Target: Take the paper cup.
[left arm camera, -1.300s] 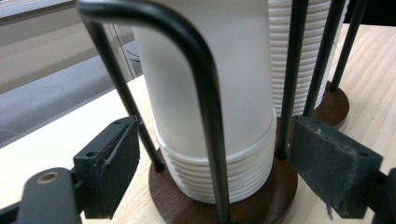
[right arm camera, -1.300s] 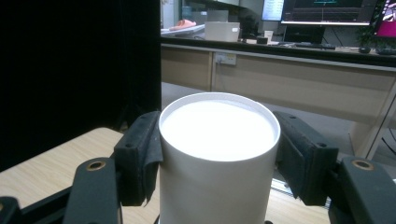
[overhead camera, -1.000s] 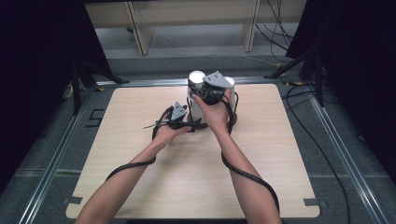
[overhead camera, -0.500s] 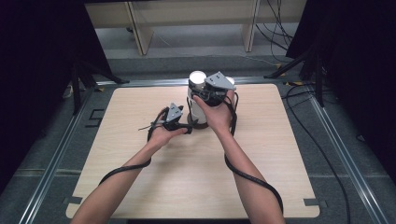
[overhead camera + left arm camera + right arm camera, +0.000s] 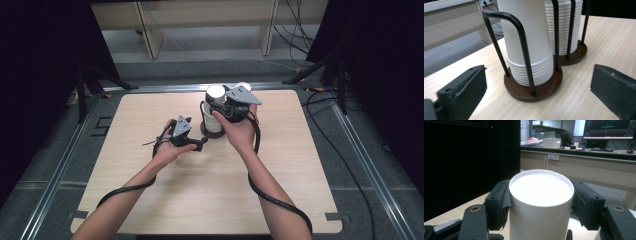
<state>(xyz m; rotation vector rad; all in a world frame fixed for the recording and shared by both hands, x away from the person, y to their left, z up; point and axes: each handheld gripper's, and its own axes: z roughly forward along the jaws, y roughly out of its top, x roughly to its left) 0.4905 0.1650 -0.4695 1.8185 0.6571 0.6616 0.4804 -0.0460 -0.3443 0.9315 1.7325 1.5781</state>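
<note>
Two stacks of upside-down white paper cups stand in a black wire holder on round brown bases [image 5: 534,91]. The nearer stack [image 5: 215,112] [image 5: 529,50] is the tall one, and the second stack [image 5: 566,27] stands behind it. My right gripper [image 5: 219,102] [image 5: 541,195] is shut on the top white cup [image 5: 541,187] of the nearer stack, with a pad pressed on each side just below its flat bottom. My left gripper [image 5: 199,141] [image 5: 537,82] is open and low over the table, facing the near base with nothing between its jaws.
The holder stands toward the far middle of the light wooden table [image 5: 150,200]. Black cables [image 5: 275,200] trail from both grippers along the forearms. Beyond the table's far edge there are desk legs and loose cables on the floor [image 5: 200,55].
My left gripper has drifted slightly left and toward the person. The right gripper stays clamped on the top cup, almost in the same place.
</note>
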